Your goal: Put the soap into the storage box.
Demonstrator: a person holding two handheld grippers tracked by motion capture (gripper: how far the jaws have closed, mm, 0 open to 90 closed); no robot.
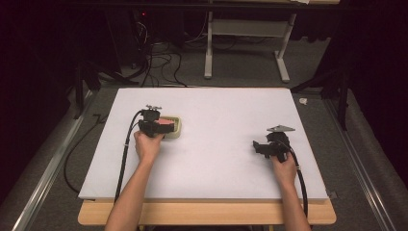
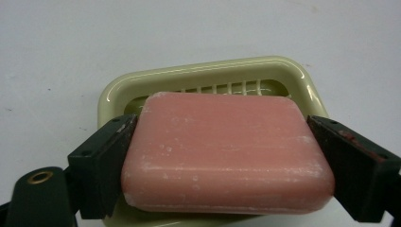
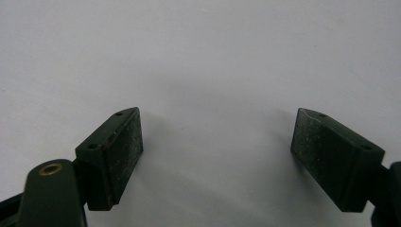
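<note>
Soap — a pink, rounded bar with pale scuffs on its skin — is sitting gripped between the two black jaws of the left hand-held gripper, one jaw pressing on each short end, directly over a pale yellow-green soap dish whose slotted floor is showing behind the bar; whether the bar is touching the dish cannot be told. In the high view the left hand-held gripper is reaching forward over the left half of the bench, the person's left hand wrapping its body from behind and the bare forearm running back to the near edge, while a black cable is trailing down off the left side. The soap and the soap dish are lying just ahead of that hand, well apart from the other tool. The right hand-held gripper is hovering low on the right side, held by the right hand, its jaws pointing leftward and a grey three-cornered plate sitting on top. In the right gripper view its jaws are standing wide apart with nothing between them but bare white surface. The bench is carrying a white board over a wooden top — around it, grey carpet, loose black cables and a white metal frame are fading into a dark room.
</note>
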